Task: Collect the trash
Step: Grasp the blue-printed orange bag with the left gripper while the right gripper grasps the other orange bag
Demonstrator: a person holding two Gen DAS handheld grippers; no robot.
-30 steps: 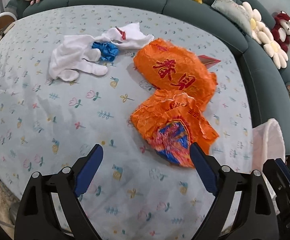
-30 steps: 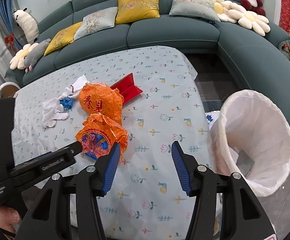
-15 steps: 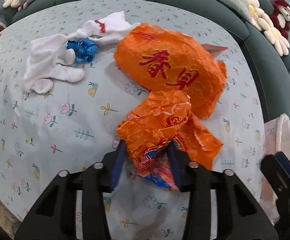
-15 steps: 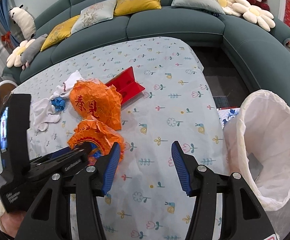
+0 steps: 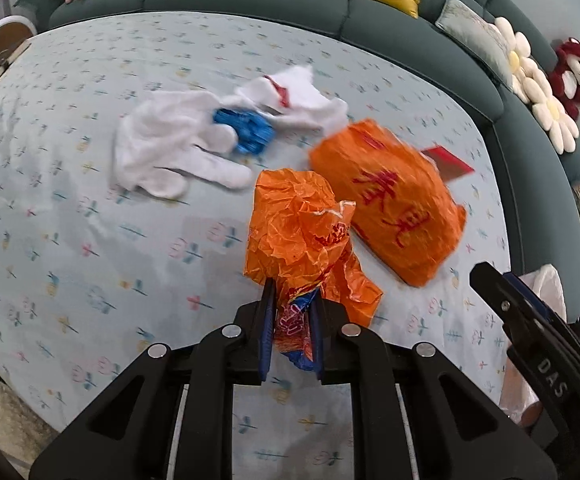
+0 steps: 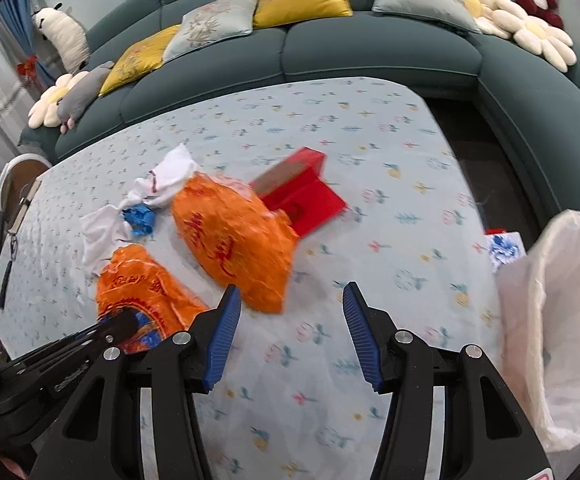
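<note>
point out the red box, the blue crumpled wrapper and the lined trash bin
red box (image 6: 309, 200), right wrist view, on its open red flap
blue crumpled wrapper (image 5: 246, 130), left wrist view, on its middle
lined trash bin (image 6: 561, 320), right wrist view, on its white liner

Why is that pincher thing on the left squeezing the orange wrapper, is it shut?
Shut. The left tool has the crumpled orange wrapper pinched between both blue pads.

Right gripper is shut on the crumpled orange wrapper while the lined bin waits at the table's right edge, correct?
Not quite: it is the left gripper that is shut on the crumpled orange wrapper, as the left wrist view shows. The right gripper is open and holds nothing. The lined bin does wait at the table's right edge.
</note>
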